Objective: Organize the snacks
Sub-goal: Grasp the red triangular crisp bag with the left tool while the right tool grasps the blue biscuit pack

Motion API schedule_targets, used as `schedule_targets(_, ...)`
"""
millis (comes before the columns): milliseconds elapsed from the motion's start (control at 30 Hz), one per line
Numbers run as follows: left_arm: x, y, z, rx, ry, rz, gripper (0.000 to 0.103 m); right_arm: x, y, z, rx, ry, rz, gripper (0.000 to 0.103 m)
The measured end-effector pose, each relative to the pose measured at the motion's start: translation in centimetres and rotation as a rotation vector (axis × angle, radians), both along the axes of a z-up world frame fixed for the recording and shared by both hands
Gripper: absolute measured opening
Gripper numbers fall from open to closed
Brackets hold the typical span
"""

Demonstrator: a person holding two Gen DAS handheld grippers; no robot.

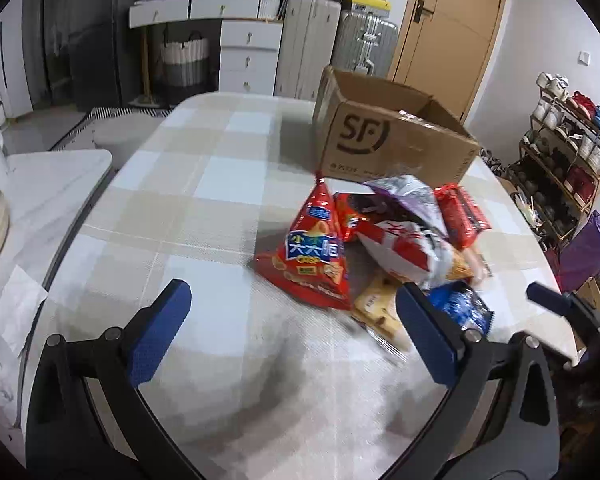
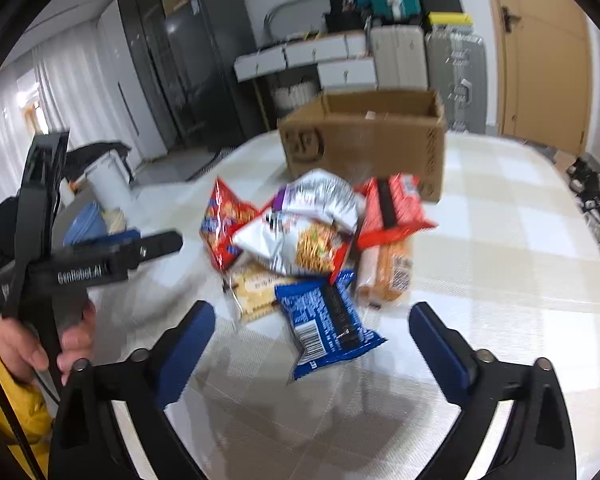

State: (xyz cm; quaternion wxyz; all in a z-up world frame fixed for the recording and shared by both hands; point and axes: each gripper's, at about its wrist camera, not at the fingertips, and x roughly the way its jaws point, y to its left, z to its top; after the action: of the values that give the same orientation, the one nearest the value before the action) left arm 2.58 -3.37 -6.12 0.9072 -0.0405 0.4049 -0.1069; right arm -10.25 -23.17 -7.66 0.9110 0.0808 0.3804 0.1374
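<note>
A pile of snack packets lies on the checked tablecloth (image 1: 204, 184) in front of an open cardboard box (image 1: 380, 140) (image 2: 364, 140). The pile holds a red pyramid chip bag (image 1: 312, 248) (image 2: 224, 224), a silver and purple bag (image 2: 320, 196), a white noodle-snack bag (image 2: 300, 244), a red packet (image 2: 396, 208), an orange packet (image 2: 392, 272), a beige cracker packet (image 2: 256, 288) and a blue packet (image 2: 328, 320). My left gripper (image 1: 292, 292) is open just short of the red bag and holds nothing. My right gripper (image 2: 312, 312) is open above the blue packet, its pads clear of it.
A hand (image 2: 40, 344) holds the left gripper's handle at the left of the right wrist view. A white side table (image 1: 60, 176) stands left of the round table. A shoe rack (image 1: 564, 148), suitcases (image 1: 364, 40), white drawers (image 1: 248, 52) and a door (image 1: 452, 20) stand beyond.
</note>
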Motion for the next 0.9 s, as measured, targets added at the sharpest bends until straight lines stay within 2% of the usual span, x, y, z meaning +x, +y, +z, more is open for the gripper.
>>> schedule_targets(67, 1.0, 0.1, -0.6, -0.008, 0.018, -0.004, 0.102, 1.0, 0.3, -1.0, -0.008, 0.036, 0.020, 0.080)
schedule_targets(233, 2.7, -0.2, -1.9, -0.017, 0.051, -0.019, 0.102, 2.7, 0.5, -2.6, -0.007, 0.081, 0.035, 0.080)
schedule_targets(433, 4.4, -0.6, -3.2, -0.010, 0.063, -0.026, 0.102, 4.1, 1.5, -3.1, -0.066, 0.111, 0.063, 0.079)
schedule_targets(600, 5.4, -1.0, -4.1, 0.002, 0.073, -0.028, 0.102, 4.7, 2.7, -4.2, -0.160, 0.132, 0.075, 0.055)
schedule_targets(667, 5.7, -1.0, -4.4, 0.001, 0.071, -0.028, 0.102, 4.9, 2.6, -4.5, -0.161, 0.139, 0.072, 0.047)
schedule_targets(900, 6.7, -1.5, -4.5, 0.019, 0.040, -0.050, 0.101, 5.0, 1.7, -4.5, -0.098, 0.127, 0.062, 0.045)
